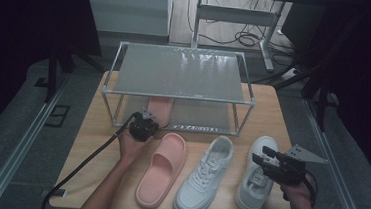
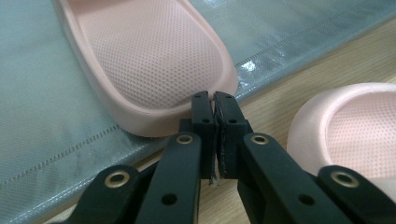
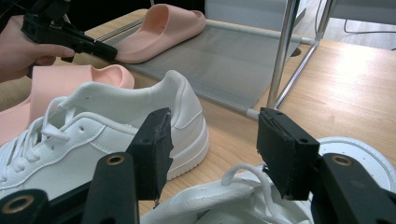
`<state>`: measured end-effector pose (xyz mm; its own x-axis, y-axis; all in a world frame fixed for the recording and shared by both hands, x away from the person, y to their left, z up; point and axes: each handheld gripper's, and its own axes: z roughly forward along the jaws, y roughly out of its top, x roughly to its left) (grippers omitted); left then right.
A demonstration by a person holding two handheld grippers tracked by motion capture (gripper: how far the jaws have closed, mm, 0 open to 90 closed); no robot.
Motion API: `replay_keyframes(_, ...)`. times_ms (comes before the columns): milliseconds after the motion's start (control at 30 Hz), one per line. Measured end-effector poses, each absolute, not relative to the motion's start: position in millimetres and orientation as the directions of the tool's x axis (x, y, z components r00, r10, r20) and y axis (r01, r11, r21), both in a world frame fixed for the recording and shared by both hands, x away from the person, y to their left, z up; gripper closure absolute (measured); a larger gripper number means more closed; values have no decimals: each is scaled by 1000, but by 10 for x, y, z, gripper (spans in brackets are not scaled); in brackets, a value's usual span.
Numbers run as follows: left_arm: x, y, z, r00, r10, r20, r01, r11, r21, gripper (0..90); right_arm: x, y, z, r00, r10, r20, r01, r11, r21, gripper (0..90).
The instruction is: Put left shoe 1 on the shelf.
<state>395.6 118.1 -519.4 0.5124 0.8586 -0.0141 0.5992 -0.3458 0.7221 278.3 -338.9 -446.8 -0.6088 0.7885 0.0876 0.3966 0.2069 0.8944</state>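
While its jaws sit pressed together, the left gripper (image 2: 215, 100) meets the heel rim of the pink slipper (image 2: 149, 60) lying on the rack's lower shelf (image 2: 42, 116); whether any rim is pinched cannot be told. Just right of it, a second pink slipper (image 1: 160, 170) lies on the table (image 1: 268, 111). Farther right, beyond one white sneaker (image 1: 202, 178), the right gripper (image 3: 212, 154) hangs wide open over another white sneaker (image 3: 233, 196).

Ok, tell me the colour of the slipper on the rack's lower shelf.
Pale pink slipper, clearest in the left gripper view.
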Motion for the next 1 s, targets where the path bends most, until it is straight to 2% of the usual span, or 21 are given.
replay_keyframes(367, 3725, 1258, -5100, 541, 841, -19, 575, -354, 738, 886, 2773, -3417, -4453, -605, 791, 86, 393, 203, 897, 453)
replay_keyframes(1000, 2827, 1494, -4951, 630, 773, -76, 535, -360, 765, 889, 2771, -3388, -4461, -607, 790, 84, 394, 207, 895, 453)
